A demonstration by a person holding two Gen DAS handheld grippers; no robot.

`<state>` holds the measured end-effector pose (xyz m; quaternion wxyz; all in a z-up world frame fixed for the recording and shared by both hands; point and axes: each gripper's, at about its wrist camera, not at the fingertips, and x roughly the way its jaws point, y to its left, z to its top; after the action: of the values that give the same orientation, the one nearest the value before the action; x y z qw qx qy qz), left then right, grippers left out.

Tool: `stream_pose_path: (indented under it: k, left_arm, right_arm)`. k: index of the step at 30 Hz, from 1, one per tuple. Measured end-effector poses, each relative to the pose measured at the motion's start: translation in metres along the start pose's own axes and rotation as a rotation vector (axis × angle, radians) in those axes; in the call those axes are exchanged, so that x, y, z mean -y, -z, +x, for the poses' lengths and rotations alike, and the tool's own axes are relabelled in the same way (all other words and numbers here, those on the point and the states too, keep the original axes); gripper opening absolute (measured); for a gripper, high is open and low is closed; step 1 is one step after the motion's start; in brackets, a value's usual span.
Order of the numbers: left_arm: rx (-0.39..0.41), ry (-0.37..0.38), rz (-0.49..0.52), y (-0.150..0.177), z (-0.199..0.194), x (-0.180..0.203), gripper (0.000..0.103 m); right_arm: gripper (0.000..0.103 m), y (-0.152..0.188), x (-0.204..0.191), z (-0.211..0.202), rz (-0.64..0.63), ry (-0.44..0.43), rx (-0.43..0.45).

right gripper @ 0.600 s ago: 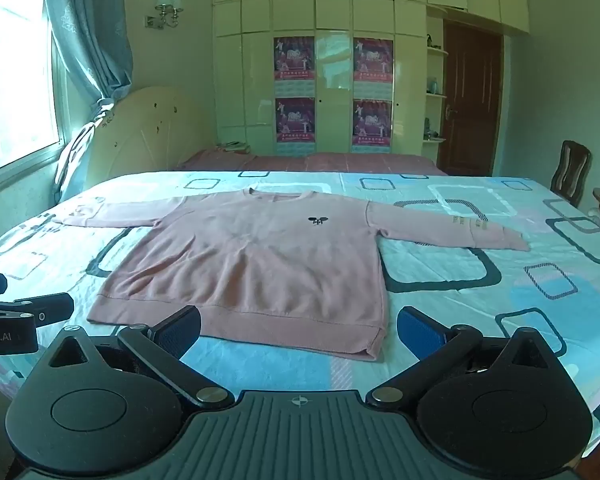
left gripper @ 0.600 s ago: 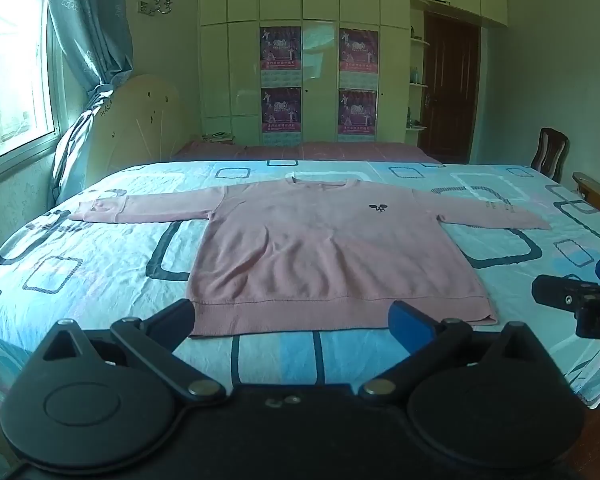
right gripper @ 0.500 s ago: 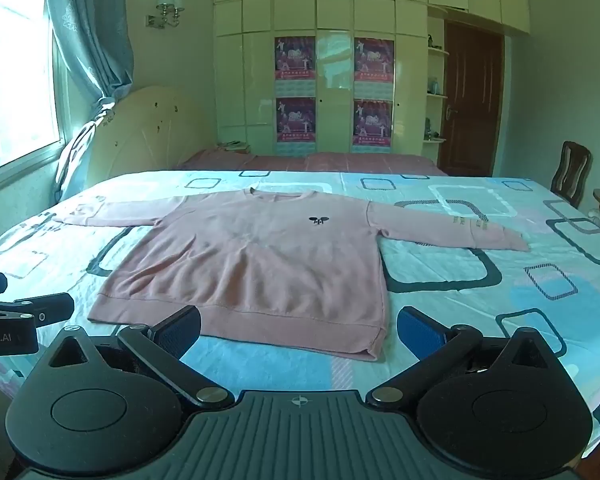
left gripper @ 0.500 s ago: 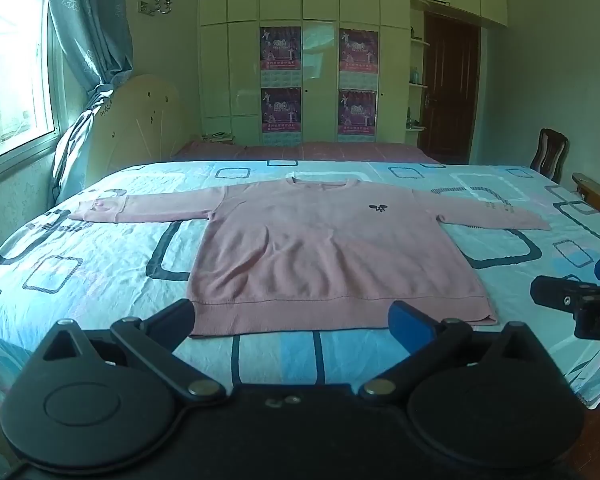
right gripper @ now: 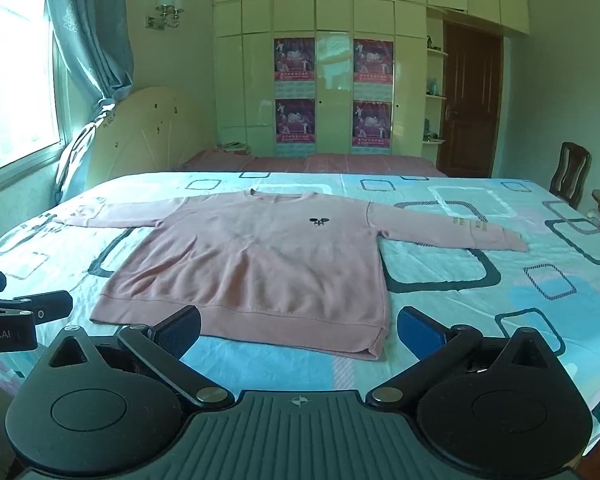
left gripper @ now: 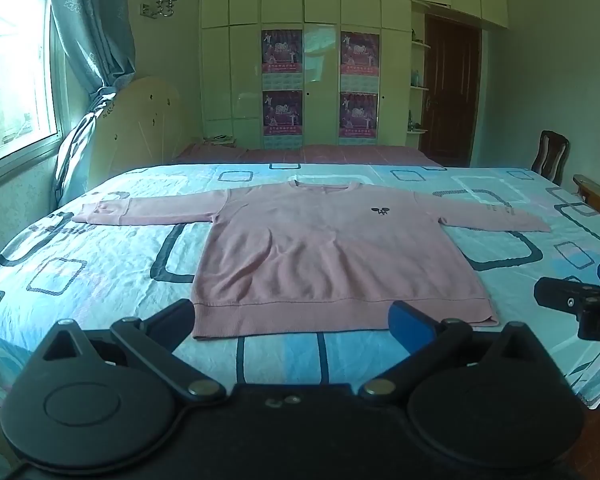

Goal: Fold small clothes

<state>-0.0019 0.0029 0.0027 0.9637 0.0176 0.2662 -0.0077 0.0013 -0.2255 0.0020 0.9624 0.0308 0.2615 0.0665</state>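
Note:
A pink long-sleeved sweater (left gripper: 324,256) lies flat and face up on the bed, sleeves spread to both sides, hem toward me; it also shows in the right wrist view (right gripper: 260,264). My left gripper (left gripper: 296,320) is open and empty, hovering just before the hem. My right gripper (right gripper: 300,330) is open and empty, near the hem's right corner. Each gripper shows at the edge of the other's view: the right one (left gripper: 580,304) and the left one (right gripper: 12,316).
The bed (left gripper: 80,280) has a light blue sheet with square patterns. A headboard (left gripper: 140,128) and curtain stand at the left, a wardrobe (left gripper: 320,60) behind, a wooden chair (left gripper: 550,156) and door at the right.

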Motion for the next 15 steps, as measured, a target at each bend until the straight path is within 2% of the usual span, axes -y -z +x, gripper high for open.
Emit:
stream_pose_path:
  k: [15]
  left_arm:
    - [0.004,0.004,0.013,-0.0010,-0.0031,0.0023,0.102]
  right_arm:
    - [0.103,-0.0035,0.0047,-0.0057,0.010,0.008,0.006]
